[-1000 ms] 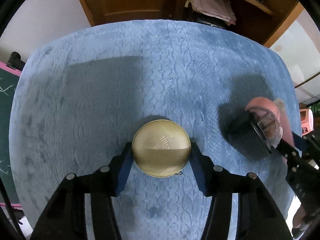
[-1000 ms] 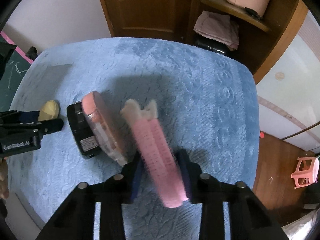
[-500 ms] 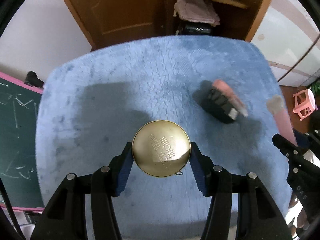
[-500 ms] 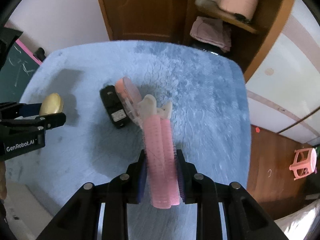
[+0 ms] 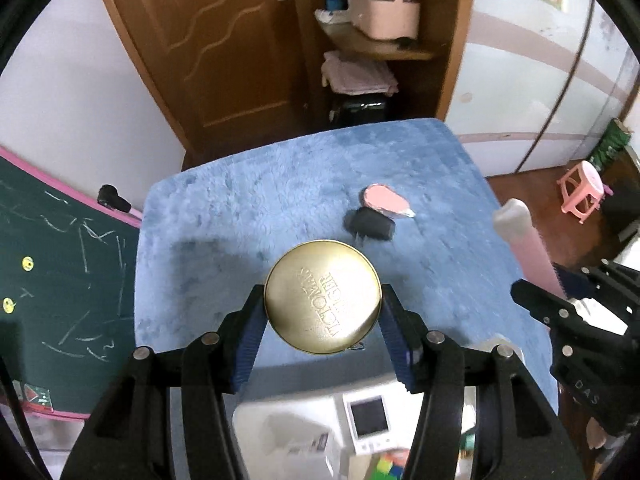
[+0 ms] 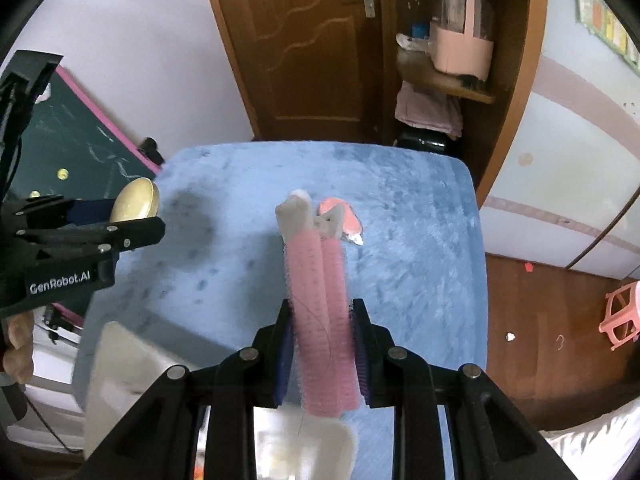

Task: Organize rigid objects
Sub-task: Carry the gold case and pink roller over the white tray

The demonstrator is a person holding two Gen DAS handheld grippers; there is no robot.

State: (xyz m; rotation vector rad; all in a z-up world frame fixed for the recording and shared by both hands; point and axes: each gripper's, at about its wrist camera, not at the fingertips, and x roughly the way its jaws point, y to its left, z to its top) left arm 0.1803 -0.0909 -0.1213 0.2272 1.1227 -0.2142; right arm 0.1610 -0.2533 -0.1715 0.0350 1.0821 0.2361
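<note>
- We see the left gripper point(image 5: 322, 322) pinching a round gold tin point(image 5: 322, 296) by its rim, held above the blue plush tabletop point(image 5: 248, 216).
- Our right gripper point(image 6: 322, 354) clamps a pink hair roller point(image 6: 318, 312), its pads pressed against the sides.
- A black charger point(image 5: 370, 224) and a pink case point(image 5: 386, 202) lie touching on the plush.

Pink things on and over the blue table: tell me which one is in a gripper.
The pink hair roller, clamped in the right gripper above the blue table. The flat pink case lies there ungripped.
</note>
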